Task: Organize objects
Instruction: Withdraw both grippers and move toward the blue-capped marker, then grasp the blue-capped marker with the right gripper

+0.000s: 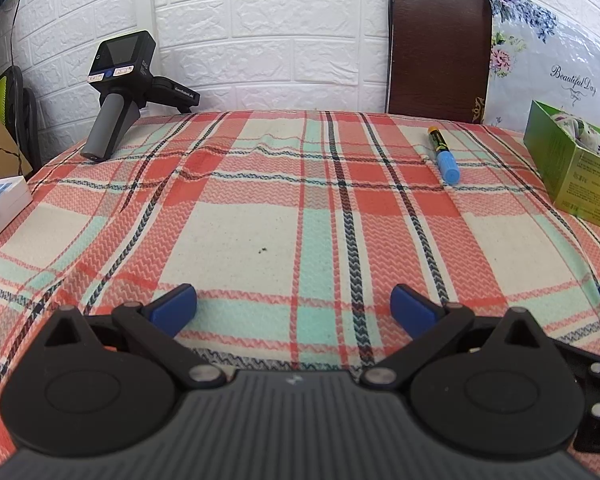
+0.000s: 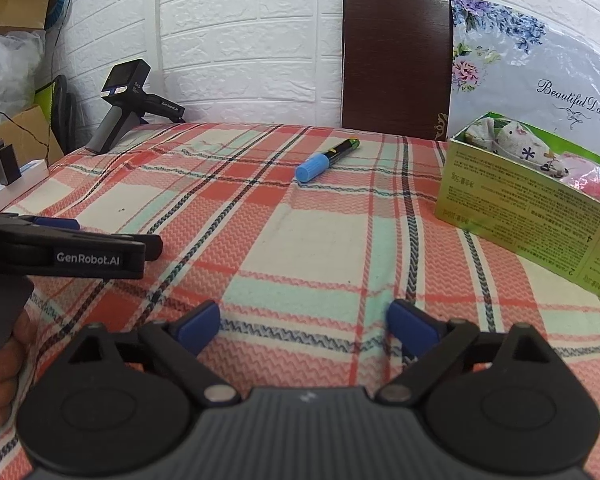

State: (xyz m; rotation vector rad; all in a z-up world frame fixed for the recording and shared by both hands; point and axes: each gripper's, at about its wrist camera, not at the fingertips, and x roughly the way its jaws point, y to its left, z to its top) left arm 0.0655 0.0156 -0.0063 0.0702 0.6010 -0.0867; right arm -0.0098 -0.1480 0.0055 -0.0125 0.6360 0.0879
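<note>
A marker with a blue cap and black-yellow barrel (image 1: 444,156) lies on the plaid tablecloth (image 1: 260,208) toward the far right; it also shows in the right wrist view (image 2: 326,160). A green open box (image 1: 572,172) holding a floral fabric pouch (image 2: 516,142) stands at the right; the box also shows in the right wrist view (image 2: 532,216). My left gripper (image 1: 294,306) is open and empty, low over the near cloth. My right gripper (image 2: 304,322) is open and empty over the near cloth. The left gripper also shows from the side in the right wrist view (image 2: 100,248).
A spare handheld gripper device (image 1: 120,88) rests at the far left corner against the white brick wall. A dark chair back (image 1: 438,44) stands behind the table. A white box (image 1: 4,200) sits at the left edge. A floral plastic bag (image 2: 540,68) lies behind the green box.
</note>
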